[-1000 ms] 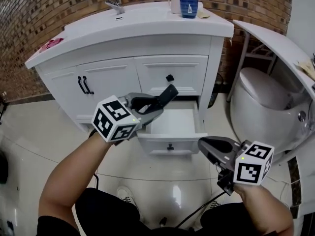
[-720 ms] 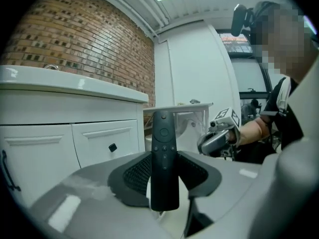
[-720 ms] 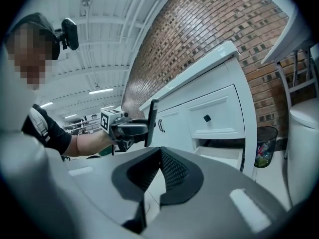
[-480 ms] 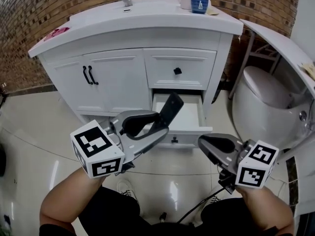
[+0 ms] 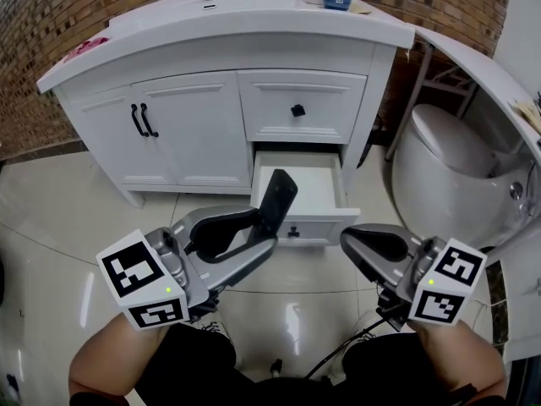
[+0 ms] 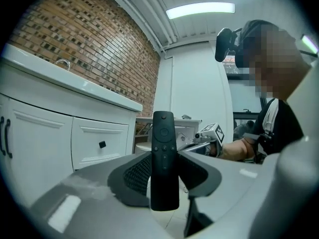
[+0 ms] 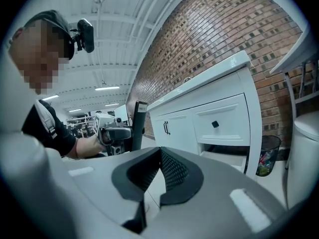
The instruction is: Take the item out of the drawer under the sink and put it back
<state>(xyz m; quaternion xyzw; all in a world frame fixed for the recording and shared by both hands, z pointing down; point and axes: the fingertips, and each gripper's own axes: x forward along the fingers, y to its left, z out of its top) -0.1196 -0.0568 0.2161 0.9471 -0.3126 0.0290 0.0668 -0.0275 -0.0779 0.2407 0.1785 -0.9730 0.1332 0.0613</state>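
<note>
Brick-walled bathroom: a white vanity [image 5: 194, 125] stands with its lower drawer [image 5: 308, 194] pulled open. Just in front of the drawer, the left tongs [image 5: 264, 231] clamp the black remote control [image 5: 276, 201] near its lower end and hold it upright. The right tongs [image 5: 359, 248] are closed on nothing, beyond the drawer's front right corner.

The remote looks to be out, so putting it back comes next: carry it forward over the drawer, lay it down, let go.

Only the left gripper view shows the remote's button face and both pads on its edges. Only the head view shows the drawer's bare white floor.
</note>
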